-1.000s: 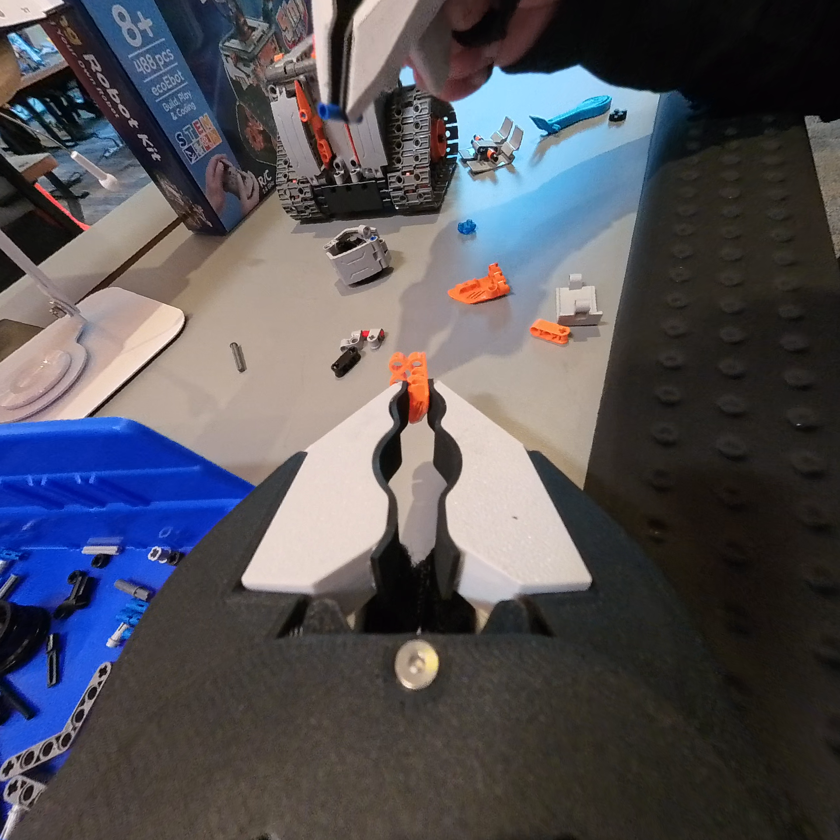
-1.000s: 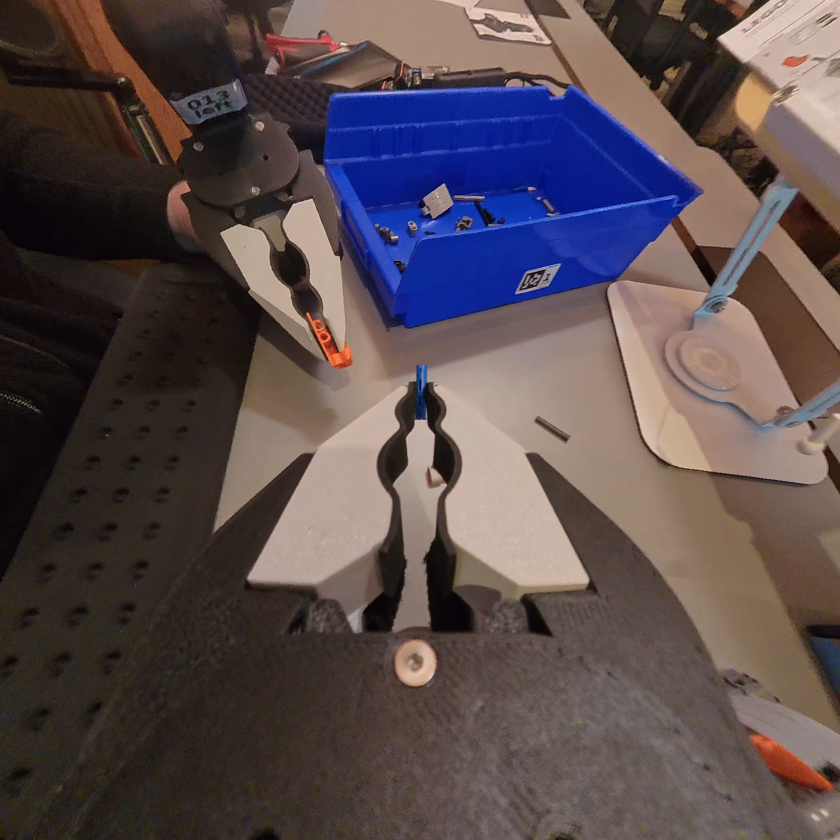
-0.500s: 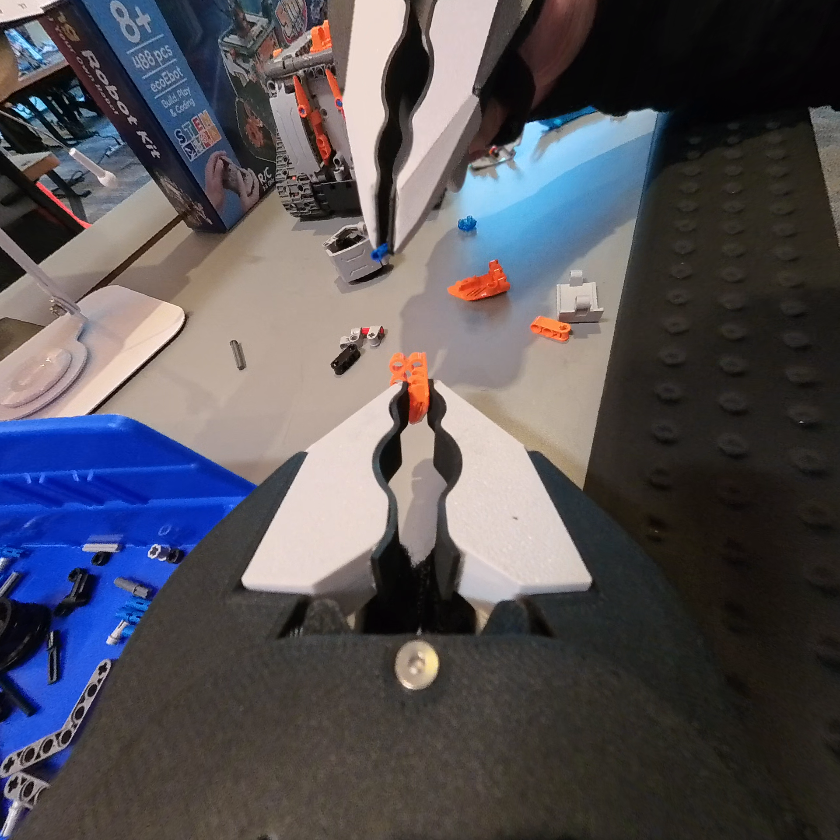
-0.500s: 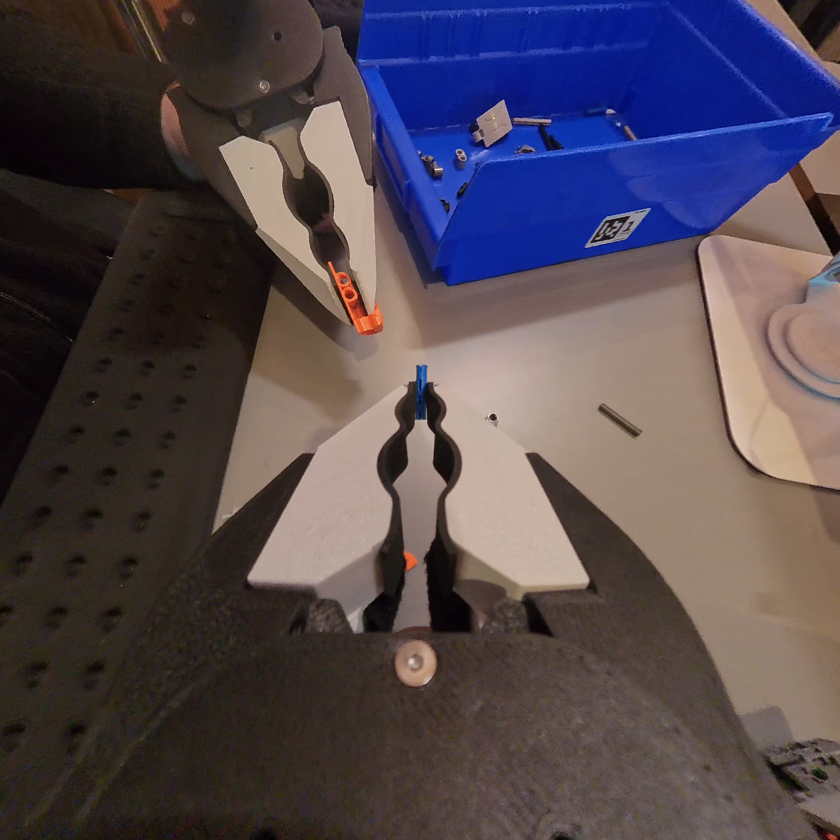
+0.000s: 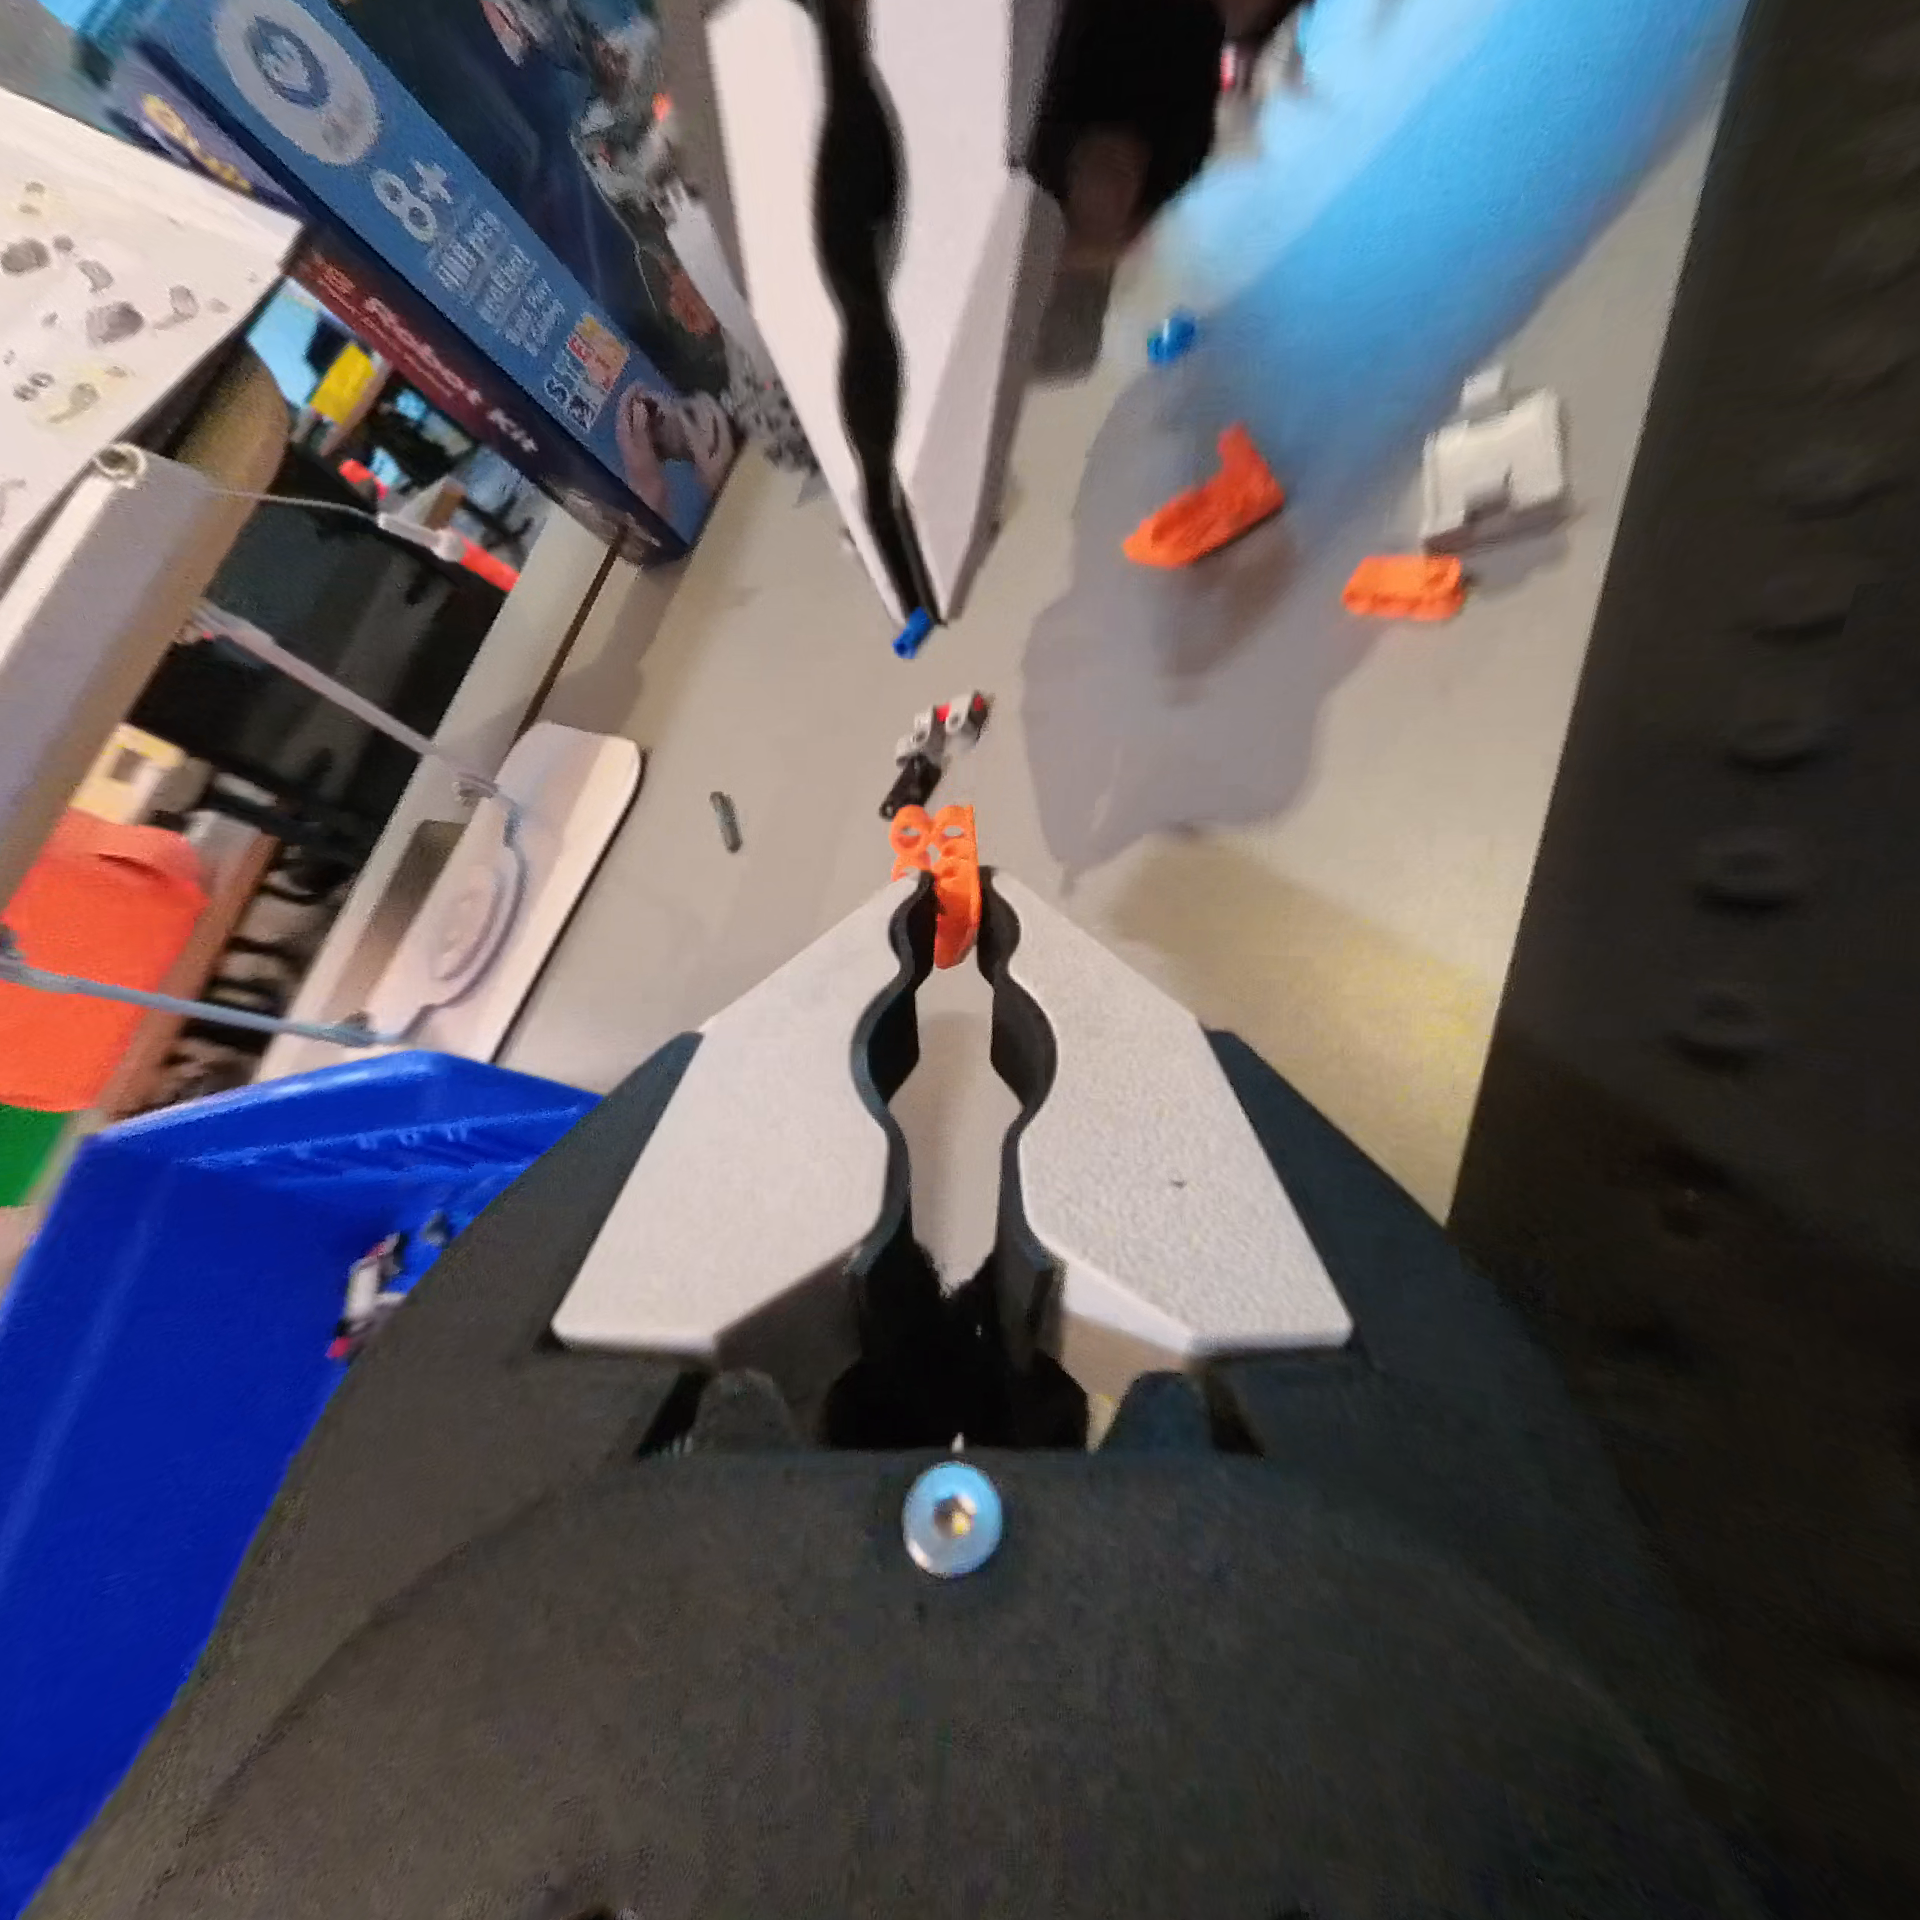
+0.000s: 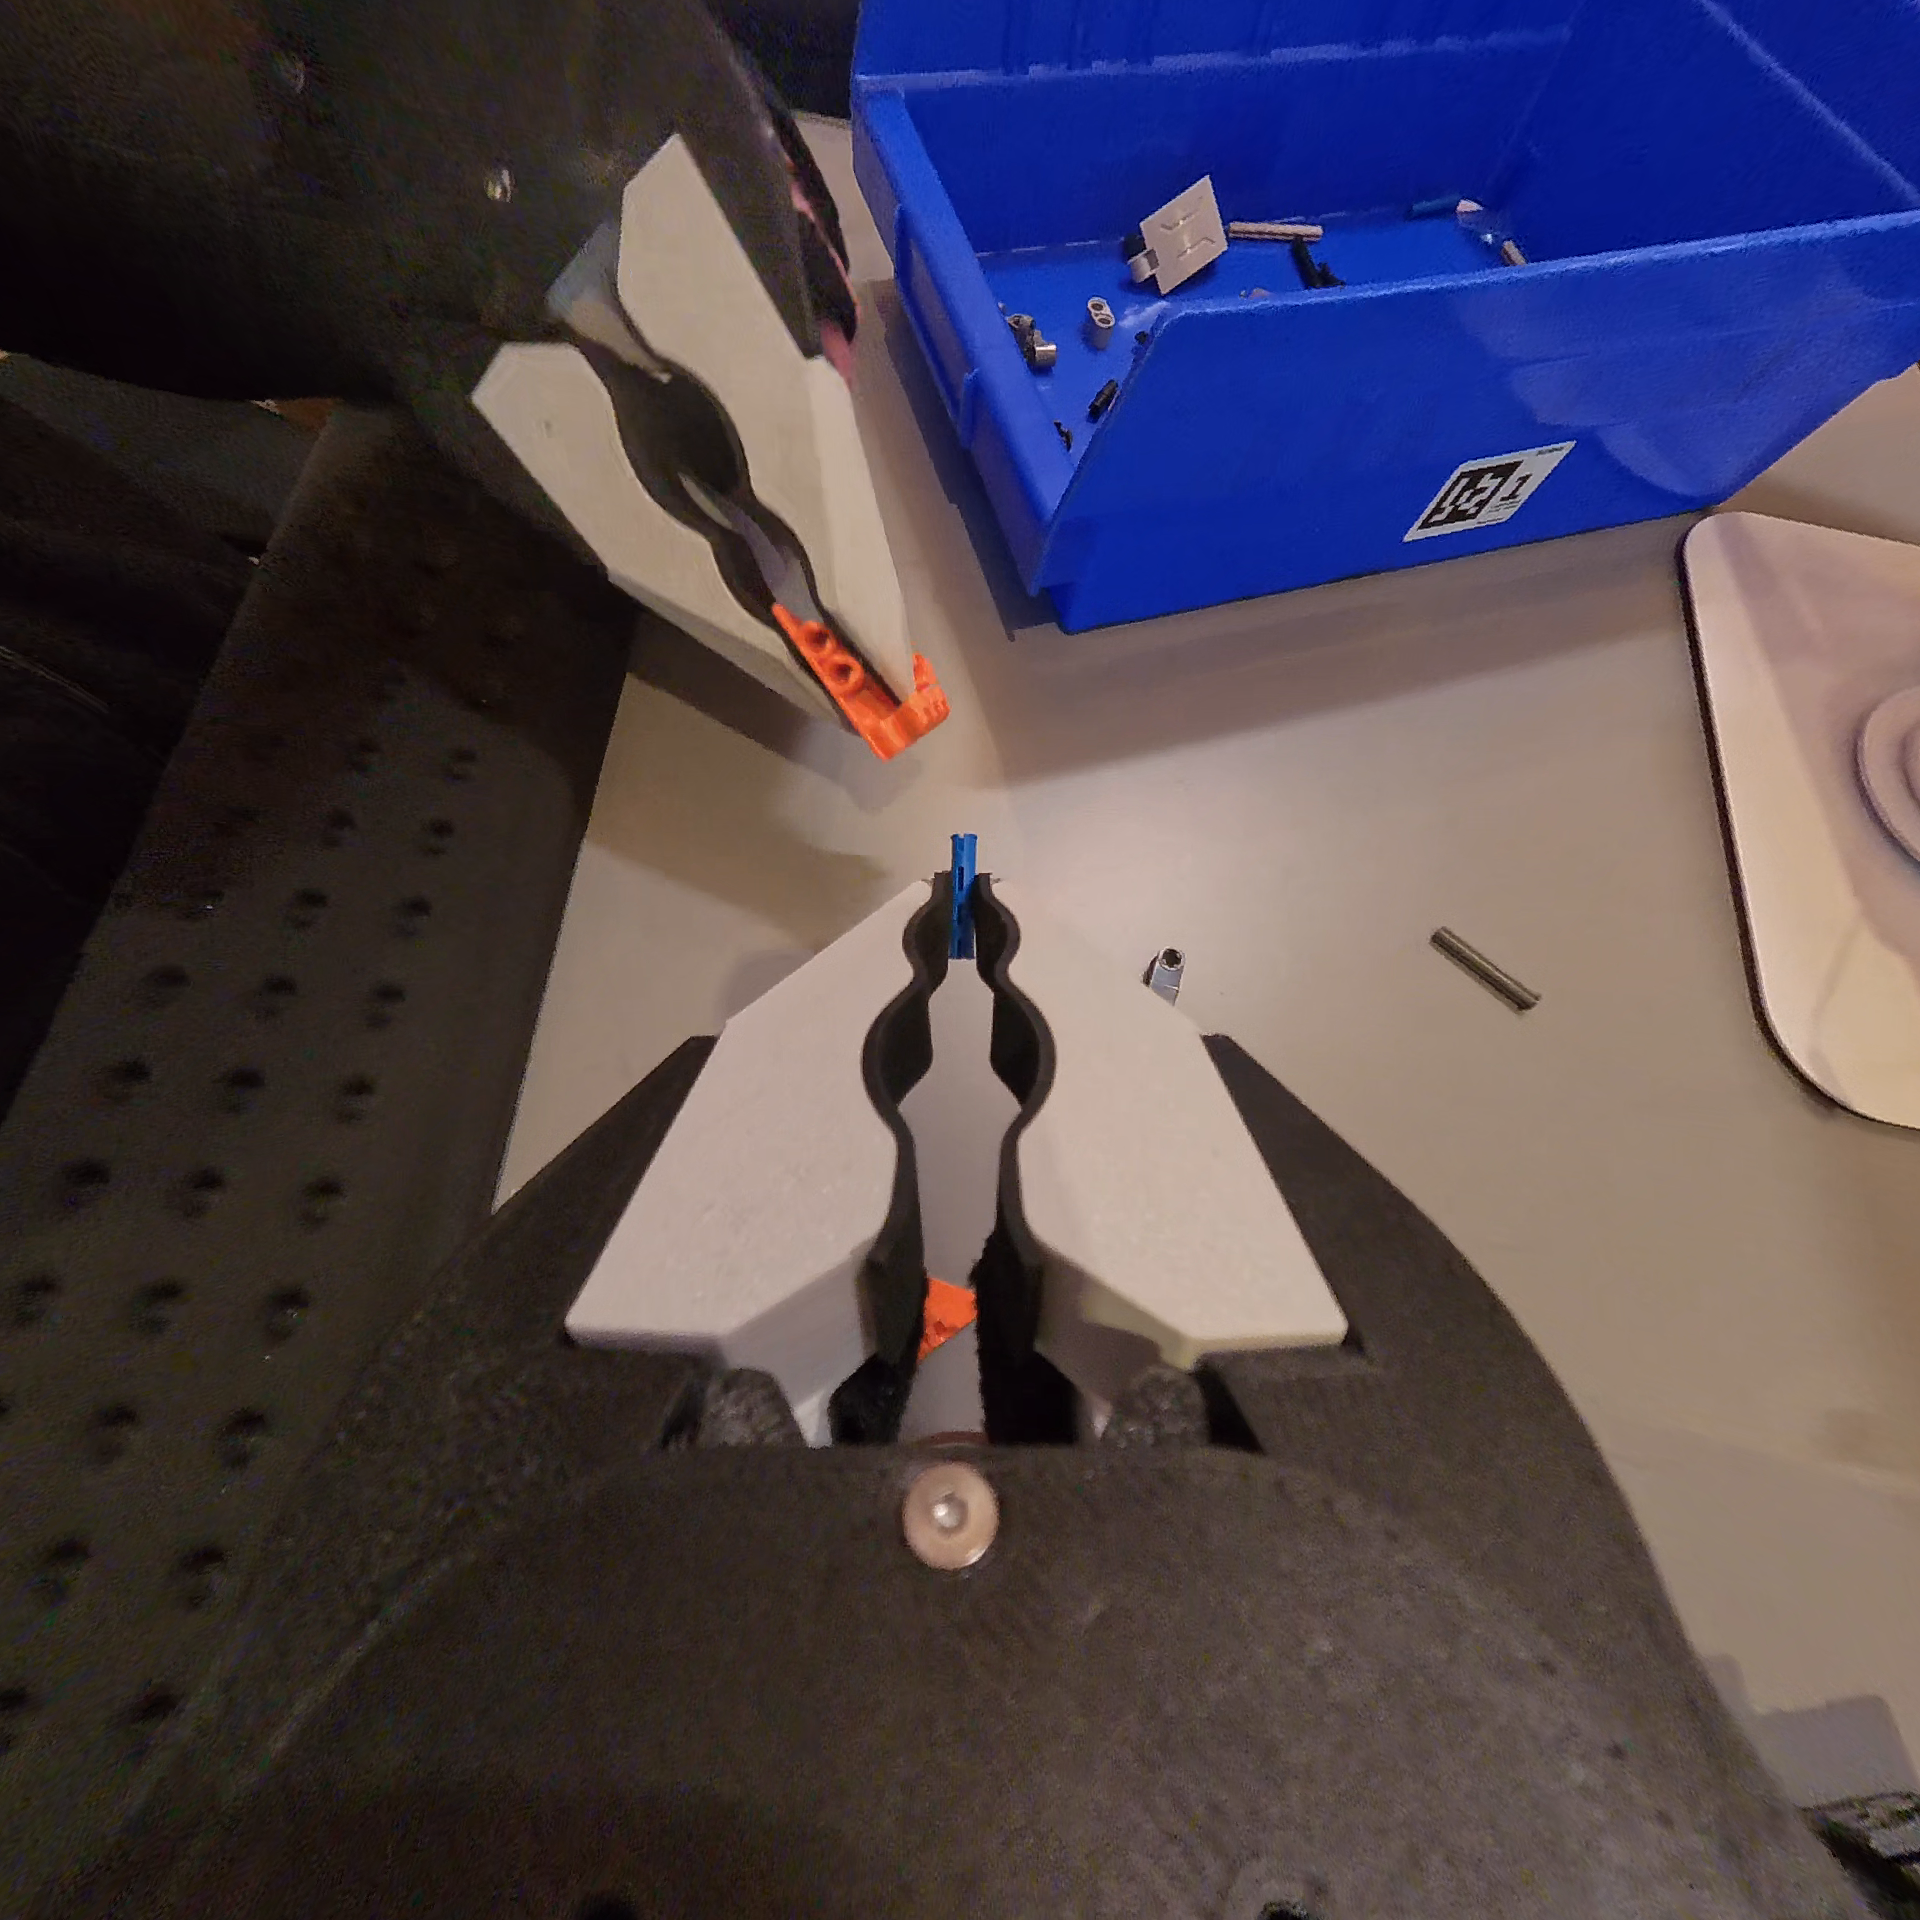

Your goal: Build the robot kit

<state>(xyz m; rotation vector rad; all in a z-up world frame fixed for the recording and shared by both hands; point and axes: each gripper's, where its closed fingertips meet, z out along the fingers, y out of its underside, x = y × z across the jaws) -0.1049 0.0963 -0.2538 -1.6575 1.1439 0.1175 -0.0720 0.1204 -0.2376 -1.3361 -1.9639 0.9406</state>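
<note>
Orange beam clenched in left gripper; right gripper grasps blue pin above grey surface, tips near, apart.

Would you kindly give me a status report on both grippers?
Left gripper shut on orange piece. Right gripper shut on blue pin. Tips apart, nothing between.
</note>
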